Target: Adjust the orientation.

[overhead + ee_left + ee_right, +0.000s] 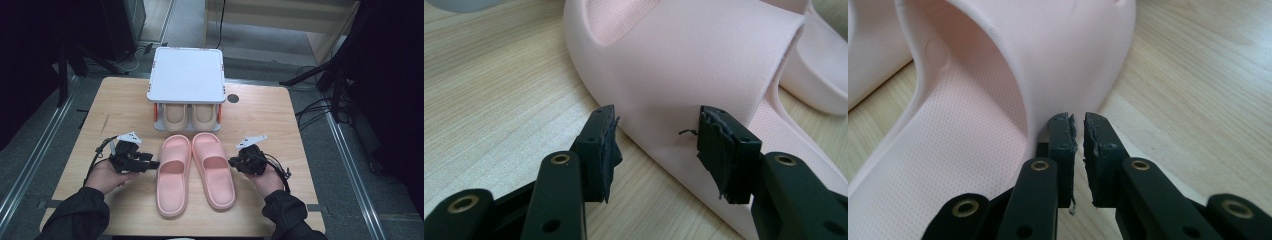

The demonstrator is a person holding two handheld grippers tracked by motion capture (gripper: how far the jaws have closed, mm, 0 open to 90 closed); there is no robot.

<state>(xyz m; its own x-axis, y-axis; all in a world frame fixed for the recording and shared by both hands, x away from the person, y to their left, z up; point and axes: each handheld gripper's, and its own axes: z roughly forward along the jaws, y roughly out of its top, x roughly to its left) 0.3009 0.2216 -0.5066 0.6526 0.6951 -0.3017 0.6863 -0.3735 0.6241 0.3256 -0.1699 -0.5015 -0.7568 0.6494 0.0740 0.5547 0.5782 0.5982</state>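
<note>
Two pink slippers lie side by side on the wooden table (122,102), the left slipper (173,175) and the right slipper (214,170). My left gripper (152,164) is at the left slipper's outer side. In the left gripper view it (656,137) is open, with the strap wall of that slipper (694,65) just ahead of the pads and untouched. My right gripper (231,161) is at the right slipper's outer edge. In the right gripper view it (1078,127) is shut with nothing between its jaws, and its tips are against the side of the slipper's strap (1058,55).
A small shoe rack with a white top (186,75) stands at the table's back middle, holding a beige pair (175,116) on its lower level. A dark round disc (233,98) sits to its right. Bare wood lies on both sides of the pink pair.
</note>
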